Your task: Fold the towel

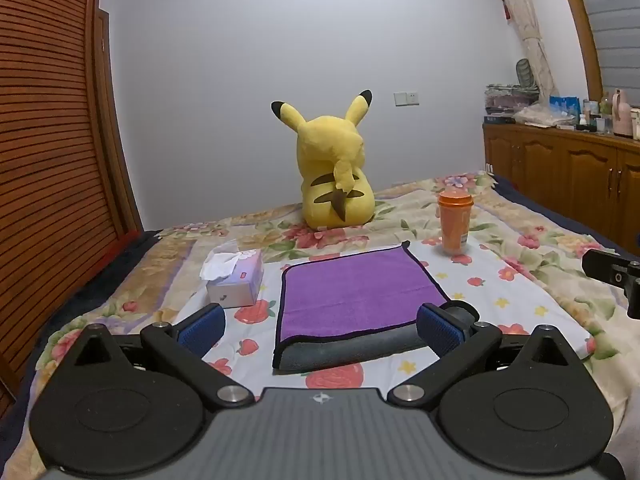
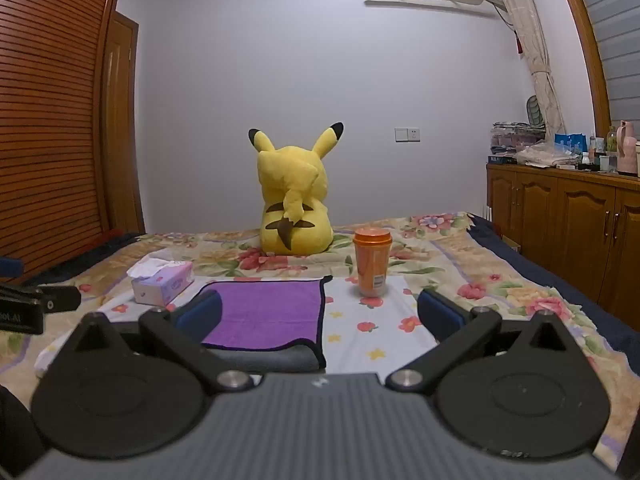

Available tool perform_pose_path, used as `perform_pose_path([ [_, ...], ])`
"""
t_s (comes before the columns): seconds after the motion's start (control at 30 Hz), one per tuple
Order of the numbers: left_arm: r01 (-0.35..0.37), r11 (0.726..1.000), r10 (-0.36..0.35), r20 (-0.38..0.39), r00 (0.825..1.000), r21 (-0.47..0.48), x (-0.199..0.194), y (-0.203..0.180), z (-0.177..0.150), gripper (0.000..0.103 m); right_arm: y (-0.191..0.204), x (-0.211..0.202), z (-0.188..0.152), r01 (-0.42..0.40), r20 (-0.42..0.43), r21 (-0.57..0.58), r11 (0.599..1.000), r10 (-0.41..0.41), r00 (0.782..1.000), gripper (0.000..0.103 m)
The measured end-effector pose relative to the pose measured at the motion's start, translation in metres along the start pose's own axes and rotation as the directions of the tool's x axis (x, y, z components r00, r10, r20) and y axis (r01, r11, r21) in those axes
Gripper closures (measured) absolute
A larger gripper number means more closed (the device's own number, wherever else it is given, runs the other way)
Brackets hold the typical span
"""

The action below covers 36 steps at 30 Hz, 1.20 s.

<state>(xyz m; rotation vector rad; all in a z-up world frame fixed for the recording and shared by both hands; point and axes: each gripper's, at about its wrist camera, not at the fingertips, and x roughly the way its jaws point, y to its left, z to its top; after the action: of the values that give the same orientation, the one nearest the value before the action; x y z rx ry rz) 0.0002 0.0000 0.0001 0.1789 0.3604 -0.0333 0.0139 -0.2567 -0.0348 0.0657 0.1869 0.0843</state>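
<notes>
Towel [image 1: 352,292], purple side up with its grey underside showing along the near edge, lies flat mid-bed between a tissue box [image 1: 236,280] and an orange cup [image 1: 454,222]. A careless sweep could tip that cup. Both grippers, left [image 1: 320,330] and right [image 2: 320,318], hover level at the near edge, jaws wide and empty.

Purple on top for the towel [image 1: 356,292], black trim round its edge, a grey underside showing along the near fold. The bedspread [image 1: 520,248] runs cream with red and pink flowers, green leaves and small yellow stars. Toward the far edge, a yellow plush [image 1: 334,168] with black ear tips and brown stripes. Orange cup [image 1: 454,222], orange lid. Tissue box [image 1: 240,280] in pale lilac, white tissue. Both grippers' pads [image 1: 202,330] are blue on black linkages.
</notes>
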Motion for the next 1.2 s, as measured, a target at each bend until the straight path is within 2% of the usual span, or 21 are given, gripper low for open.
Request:
perform_pose_path([
  [1.2, -0.003, 1.000, 0.003, 0.005, 1.000, -0.002, -0.0004, -0.0001, 0.0000, 0.000, -0.0062, -0.0010, -0.0015, 0.002, 0.001, 0.001, 1.000, -0.002, 1.000, 0.000],
])
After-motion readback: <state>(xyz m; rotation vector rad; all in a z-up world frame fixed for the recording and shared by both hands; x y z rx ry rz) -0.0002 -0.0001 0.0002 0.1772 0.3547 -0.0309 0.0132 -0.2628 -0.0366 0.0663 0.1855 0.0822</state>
